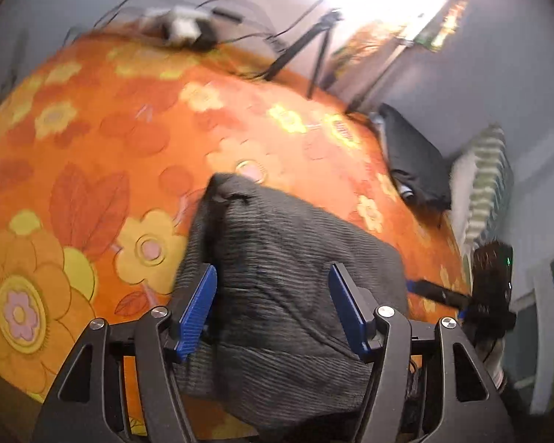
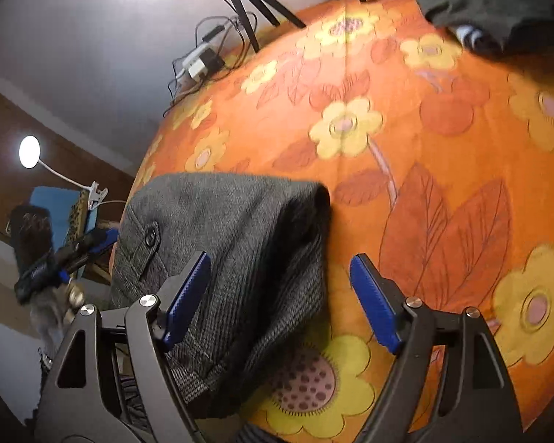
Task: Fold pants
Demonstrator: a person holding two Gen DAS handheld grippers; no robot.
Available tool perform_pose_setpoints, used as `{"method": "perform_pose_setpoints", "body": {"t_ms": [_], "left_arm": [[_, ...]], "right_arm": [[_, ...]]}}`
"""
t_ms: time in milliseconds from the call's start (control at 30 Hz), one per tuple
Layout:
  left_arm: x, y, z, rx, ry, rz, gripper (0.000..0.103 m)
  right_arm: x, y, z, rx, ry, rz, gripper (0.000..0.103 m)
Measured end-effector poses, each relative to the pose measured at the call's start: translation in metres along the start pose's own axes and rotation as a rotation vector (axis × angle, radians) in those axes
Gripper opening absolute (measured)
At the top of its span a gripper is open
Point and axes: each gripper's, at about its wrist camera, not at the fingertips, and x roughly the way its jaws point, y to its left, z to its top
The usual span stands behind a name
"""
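Grey pants point(image 2: 221, 258) lie folded on the bedspread point(image 2: 443, 129) (orange, flowered).

Home bedroom: floral bedspread point(image 2: 443, 140), pillow point(image 1: 487, 181) (striped)

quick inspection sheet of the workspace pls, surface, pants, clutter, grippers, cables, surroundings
surface: orange floral bedspread, mostly bare.
job's things: grey pants lie bunched in a folded heap near the front edge; a button shows on the part toward the left in the right wrist view.
clutter: dark folded garment at the far side; striped pillow beside it.
grippers: left gripper open above the pants, pads not pressing; right gripper open, the pants' edge between its fingers, no grip.
cables: white power adapter with tangled cables at the far edge.
surroundings: tripod, desk lamp, grey wall.
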Motion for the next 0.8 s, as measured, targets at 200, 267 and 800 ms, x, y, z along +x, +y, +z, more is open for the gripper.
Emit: {"method": "perform_pose_setpoints", "body": {"t_ms": [200,267,800], "left_arm": [[0.016,0.005,0.005,-0.012,0.05,0.034,0.066],[0.019,0.005,0.004,-0.002,0.059,0.046,0.066],[0.04,0.024,0.003,-0.016,0.064,0.053,0.082]], "right_arm": [[0.002,-0.013,-0.007,0.083,0.031,0.045,0.081],[0.004,-0.014,-0.01,0.09,0.044,0.054,0.081],[0.018,0.005,-0.023,0.06,0.067,0.096,0.085]]}}
